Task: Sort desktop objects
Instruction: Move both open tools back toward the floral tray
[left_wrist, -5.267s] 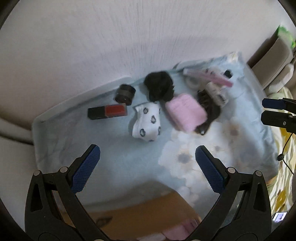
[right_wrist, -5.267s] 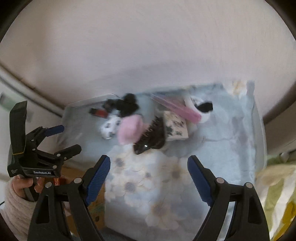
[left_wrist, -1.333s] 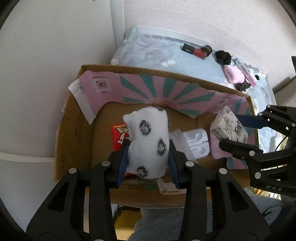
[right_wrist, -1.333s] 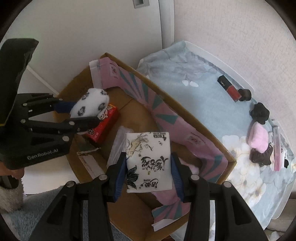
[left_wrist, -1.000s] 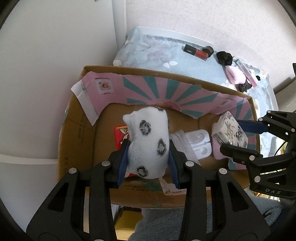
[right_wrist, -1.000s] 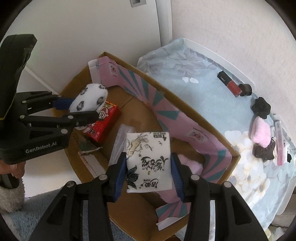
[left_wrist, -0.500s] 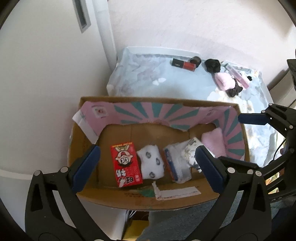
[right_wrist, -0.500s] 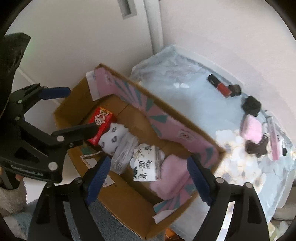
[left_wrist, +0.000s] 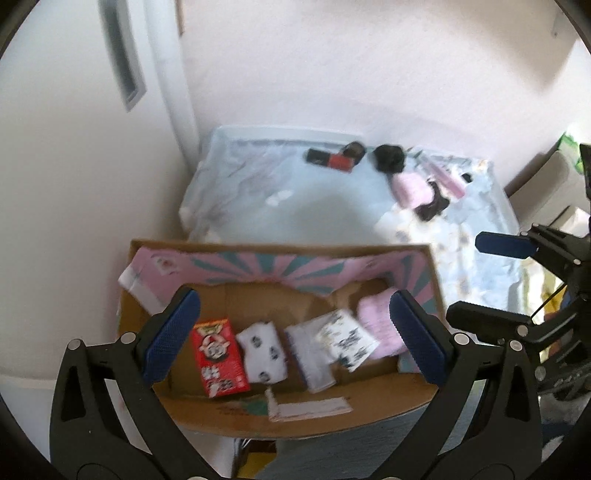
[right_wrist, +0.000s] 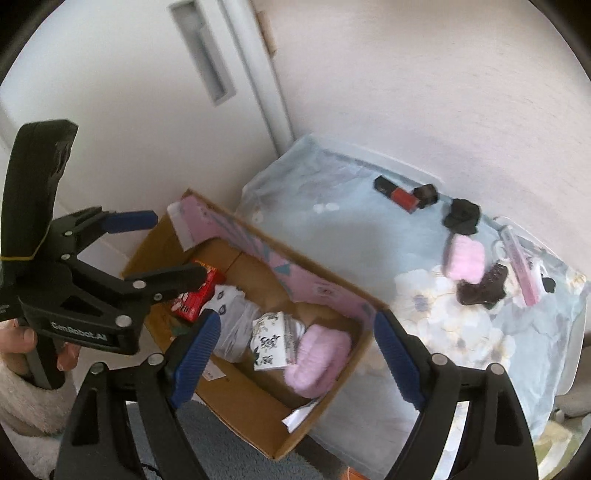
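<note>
the white spotted sock (left_wrist: 263, 350) lay in the cardboard box (left_wrist: 236, 413) at lower centre of the left wrist view, just beside the red snack carton (left_wrist: 218, 356), and the printed tissue pack (right_wrist: 271, 341) rested against the pink fluffy cloth (right_wrist: 319, 363). both seemed dropped there to get them off the desk. your left gripper (left_wrist: 291, 334) and your right gripper (right_wrist: 295, 350) hung above the box, each with jaws spread and nothing between them, having just been opening. on the floral cloth (left_wrist: 321, 214) at upper right, the red lipstick (left_wrist: 330, 159), black scrunchie (left_wrist: 388, 158), another pink cloth (left_wrist: 410, 186) and dark hair claw (left_wrist: 432, 206) lay unsorted.
</note>
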